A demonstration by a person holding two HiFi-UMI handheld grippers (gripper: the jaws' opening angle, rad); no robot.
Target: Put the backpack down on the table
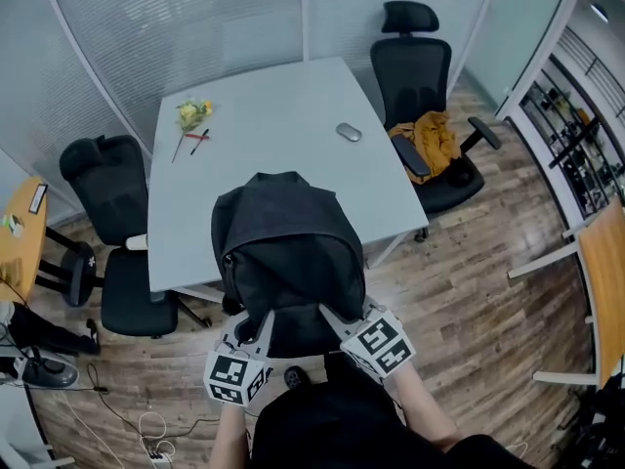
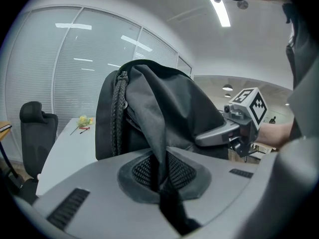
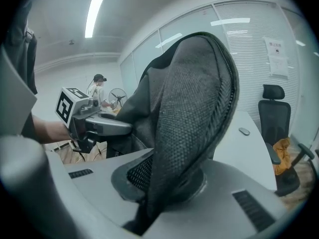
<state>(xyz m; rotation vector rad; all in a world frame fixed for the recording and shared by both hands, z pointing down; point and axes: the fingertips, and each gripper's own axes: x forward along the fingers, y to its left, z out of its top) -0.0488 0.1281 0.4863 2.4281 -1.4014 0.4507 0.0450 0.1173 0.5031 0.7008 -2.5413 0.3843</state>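
**Mia:** What is on the left?

**Ben:** A black chair (image 1: 109,191) stands at the left edge of the surface (image 1: 283,96). Near the far left corner lie some yellow flowers (image 1: 193,113). A red pen (image 1: 198,142) is just beside them.

**Mia:** Where is the backpack?

**Ben:** The dark backpack (image 1: 288,247) is in the middle. It hangs over the near edge of the surface, right in front of the person. I cannot tell if its bottom touches the surface.

**Mia:** Who holds it?

**Ben:** Both tools do. The left hand-held gripper (image 2: 160,176) is squeezed shut on a thin dark strap (image 2: 158,148) of the backpack. The strap runs down between the two jaws, and they pinch it tight.

**Mia:** And the other one?

**Ben:** The right hand-held gripper (image 3: 169,183) is closed too. It bites on a wide mesh strap (image 3: 192,118), the soft padded kind. The strap fills the gap between its jaws. The two tools sit side by side under the backpack, the left one at its left and the right one at its right.

**Mia:** What is further right?

**Ben:** A grey mouse (image 1: 349,132) lies near the right edge of the surface, well apart from the backpack. Past that edge stands another black chair (image 1: 415,66). A yellow cloth (image 1: 431,141) lies on its seat.
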